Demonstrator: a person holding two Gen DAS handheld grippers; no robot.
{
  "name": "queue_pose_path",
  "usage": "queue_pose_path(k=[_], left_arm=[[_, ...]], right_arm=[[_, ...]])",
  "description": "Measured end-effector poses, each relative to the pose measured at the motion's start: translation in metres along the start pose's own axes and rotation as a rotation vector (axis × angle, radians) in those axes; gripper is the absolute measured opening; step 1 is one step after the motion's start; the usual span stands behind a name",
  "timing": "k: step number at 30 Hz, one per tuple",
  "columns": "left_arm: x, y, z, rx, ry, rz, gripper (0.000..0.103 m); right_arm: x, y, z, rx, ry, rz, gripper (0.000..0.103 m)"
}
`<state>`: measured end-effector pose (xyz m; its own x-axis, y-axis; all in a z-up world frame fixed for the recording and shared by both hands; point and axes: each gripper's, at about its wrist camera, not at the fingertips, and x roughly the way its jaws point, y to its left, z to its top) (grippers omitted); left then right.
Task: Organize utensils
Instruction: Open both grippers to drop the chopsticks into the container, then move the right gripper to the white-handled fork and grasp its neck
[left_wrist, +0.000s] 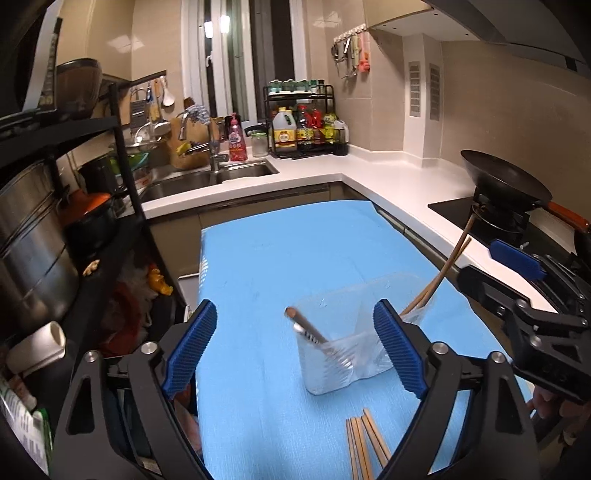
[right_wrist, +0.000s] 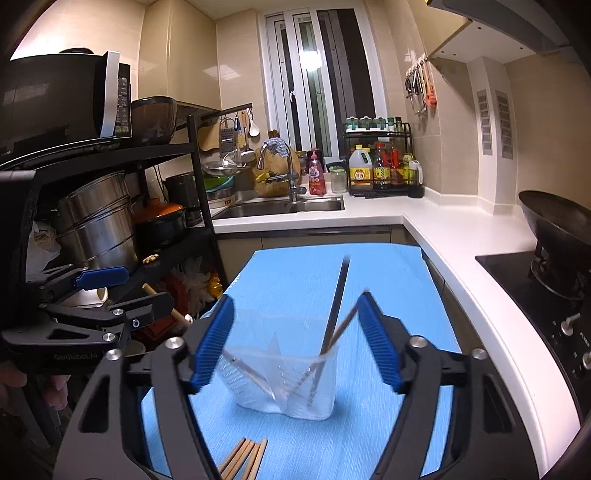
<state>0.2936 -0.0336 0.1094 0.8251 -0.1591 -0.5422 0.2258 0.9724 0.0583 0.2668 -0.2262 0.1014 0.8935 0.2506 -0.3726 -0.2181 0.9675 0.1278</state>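
Observation:
A clear plastic utensil holder (left_wrist: 343, 354) (right_wrist: 284, 380) stands on the blue mat (left_wrist: 266, 266) (right_wrist: 295, 280). Chopsticks (left_wrist: 447, 266) (right_wrist: 338, 306) lean in its right side, and a metal-handled utensil (left_wrist: 306, 326) leans to its left. Several loose wooden chopsticks (left_wrist: 364, 446) (right_wrist: 245, 458) lie on the mat near the front edge. My left gripper (left_wrist: 295, 350) is open and empty, just in front of the holder. My right gripper (right_wrist: 295, 339) is open and empty, above and in front of the holder, and also shows in the left wrist view (left_wrist: 517, 258).
A black rack (right_wrist: 122, 155) with steel pots and a microwave stands on the left. A sink (right_wrist: 280, 206), bottle rack (right_wrist: 384, 162) and white counter (right_wrist: 461, 236) run behind and right. A wok (right_wrist: 557, 225) sits on the stove at right.

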Motion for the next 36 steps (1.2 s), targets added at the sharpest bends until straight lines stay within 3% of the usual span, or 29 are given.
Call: queue_pose_path(k=[7,23,36], left_arm=[[-0.02,-0.006,-0.025,-0.019,0.01,0.021,0.09],[-0.074,-0.018,-0.123,-0.073,0.057,0.033,0.093],[-0.077,-0.024,-0.217,-0.132,0.122,0.064,0.093]], right_arm=[[-0.028,0.017,-0.021,-0.029,0.026,0.001,0.082],[-0.108,0.025,-0.108,0.049,0.094,-0.027,0.084],[-0.104,0.025,-0.213,0.022,0.26,-0.138,0.084]])
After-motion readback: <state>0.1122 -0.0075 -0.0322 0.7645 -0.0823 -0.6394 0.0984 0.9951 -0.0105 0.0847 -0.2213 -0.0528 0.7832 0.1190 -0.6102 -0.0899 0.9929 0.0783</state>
